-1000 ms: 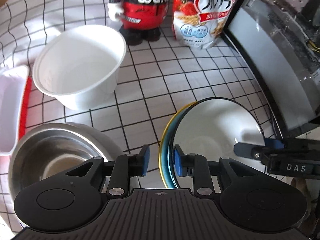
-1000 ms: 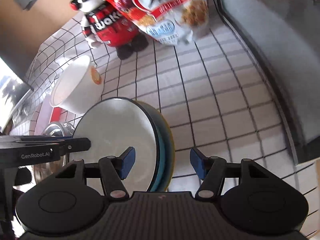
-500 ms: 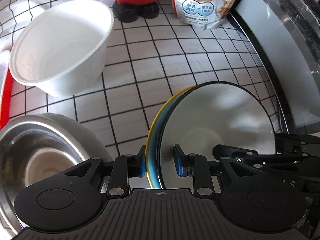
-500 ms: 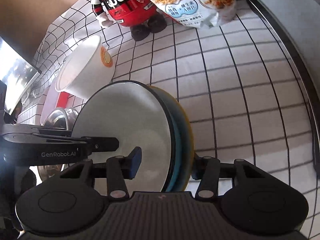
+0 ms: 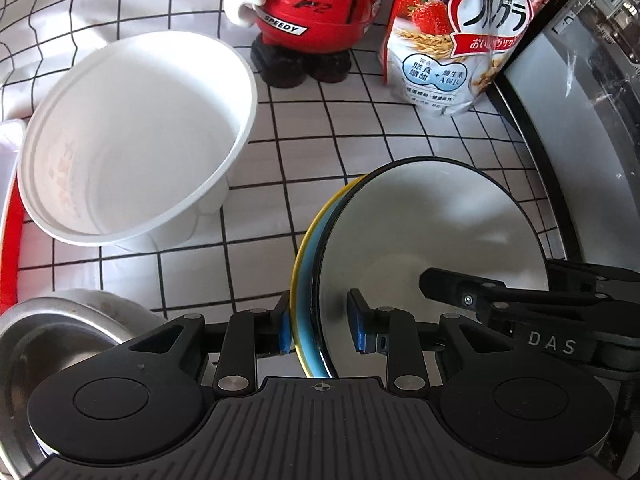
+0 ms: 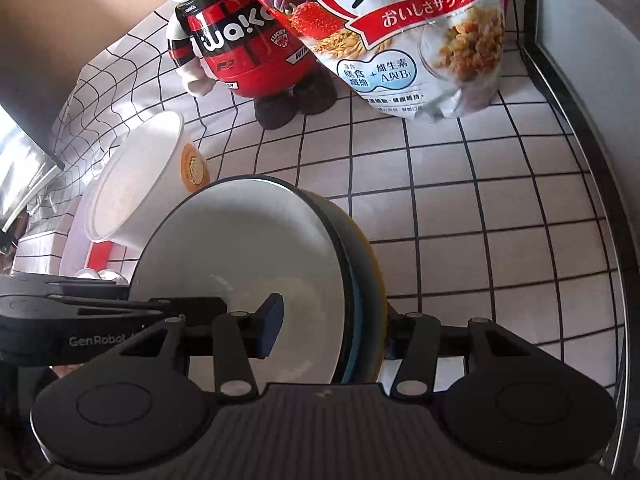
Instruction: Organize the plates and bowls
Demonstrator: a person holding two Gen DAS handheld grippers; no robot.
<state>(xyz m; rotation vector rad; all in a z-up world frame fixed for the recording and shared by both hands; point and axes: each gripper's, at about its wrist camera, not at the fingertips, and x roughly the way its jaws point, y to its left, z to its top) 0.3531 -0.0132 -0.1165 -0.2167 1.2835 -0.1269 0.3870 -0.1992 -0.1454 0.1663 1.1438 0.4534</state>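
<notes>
Plates (image 5: pixel 432 240) stacked three deep, white over blue over yellow, tipped above the gridded white cloth (image 5: pixel 380 136) and straddled at the rim from both sides. Left gripper (image 5: pixel 322 330) spread around the near edge: one blue pad against the yellow underside, the other apart from the white face, so released rather than clenched. Right gripper (image 6: pixel 332 330) likewise spread across the stack (image 6: pixel 248 260), left pad over the white face, right finger tucked behind the yellow edge; contact there could not be told. Just beside the stack, a white paper bowl (image 5: pixel 132 140) tilted on the cloth, resting partly on a red-edged tray (image 5: pixel 10 240). Steel bowl (image 5: pixel 56 344) near the lower left corner of the left wrist view. Farther back, a red Waka figure (image 5: pixel 316 12) and a Calbee cereal bag (image 5: pixel 460 32), side by side. Along the right, a grey cabinet panel (image 5: pixel 568 128) with a dark frame. Brown wall (image 6: pixel 60 28) beyond the cloth in the right wrist view.

Compared with half a second before: left pads wider apart, figure and bag fuller in frame, steel bowl lower and smaller in the left wrist view.
</notes>
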